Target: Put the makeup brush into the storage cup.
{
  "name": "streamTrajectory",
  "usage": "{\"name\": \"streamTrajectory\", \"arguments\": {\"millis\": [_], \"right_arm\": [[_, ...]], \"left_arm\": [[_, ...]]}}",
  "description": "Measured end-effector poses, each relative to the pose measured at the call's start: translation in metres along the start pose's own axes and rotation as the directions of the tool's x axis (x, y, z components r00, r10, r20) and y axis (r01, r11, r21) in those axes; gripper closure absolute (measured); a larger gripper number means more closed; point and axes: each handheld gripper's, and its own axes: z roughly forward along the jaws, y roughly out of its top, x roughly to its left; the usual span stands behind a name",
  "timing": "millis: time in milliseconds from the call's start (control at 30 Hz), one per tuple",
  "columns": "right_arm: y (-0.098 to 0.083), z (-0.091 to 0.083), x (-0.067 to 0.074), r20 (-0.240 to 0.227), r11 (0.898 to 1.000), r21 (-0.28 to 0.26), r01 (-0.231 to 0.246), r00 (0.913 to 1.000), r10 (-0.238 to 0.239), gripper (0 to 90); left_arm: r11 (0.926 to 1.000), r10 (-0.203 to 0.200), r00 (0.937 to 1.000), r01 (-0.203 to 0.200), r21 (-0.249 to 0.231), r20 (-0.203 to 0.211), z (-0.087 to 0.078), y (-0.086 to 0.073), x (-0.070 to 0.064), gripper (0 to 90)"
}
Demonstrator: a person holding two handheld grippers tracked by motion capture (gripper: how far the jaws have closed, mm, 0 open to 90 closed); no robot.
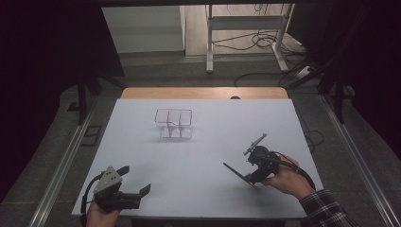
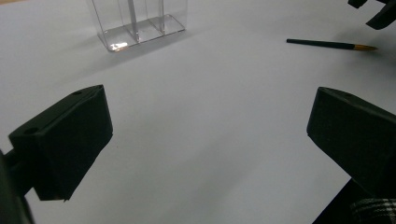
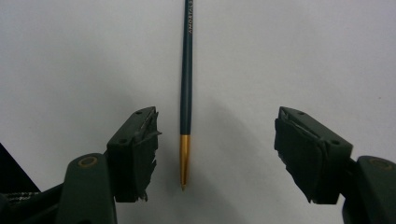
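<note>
Fingers (image 3: 135, 154) of the right gripper (image 3: 217, 154) stand open and empty on either side of the gold-tipped end of a dark green pencil (image 3: 187, 84), which lies flat on the white tabletop (image 1: 203, 156) near the person's right side, well apart from the clear divided holder (image 1: 173, 124). To take it cleanly, I judge the gripper should sink until both fingers straddle the shaft above the gold tip, centred, before squeezing. Left gripper (image 2: 205, 140) rests wide open, holding nothing.
</note>
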Motion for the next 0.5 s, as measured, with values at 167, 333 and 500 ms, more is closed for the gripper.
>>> {"name": "streamTrajectory", "arguments": {"millis": [167,333,500], "right_arm": [[0.003,0.002,0.001,-0.004,1.000,0.022,0.005,1.0000,-0.005,32.7],[0.008,0.005,0.002,-0.014,0.999,0.037,0.007,0.9999,-0.007,34.9],[0.012,0.006,0.002,-0.008,0.998,0.059,0.018,0.9998,-0.018,36.7]], "left_arm": [[1.0000,0.000,1.0000,0.000,-0.001,0.000,0.000,0.000,0.000,0.5],[1.0000,0.002,1.0000,-0.002,0.002,-0.001,0.000,0.000,0.000,0.5],[1.0000,0.000,1.0000,0.000,0.001,0.000,0.000,0.000,0.000,0.4]]}}
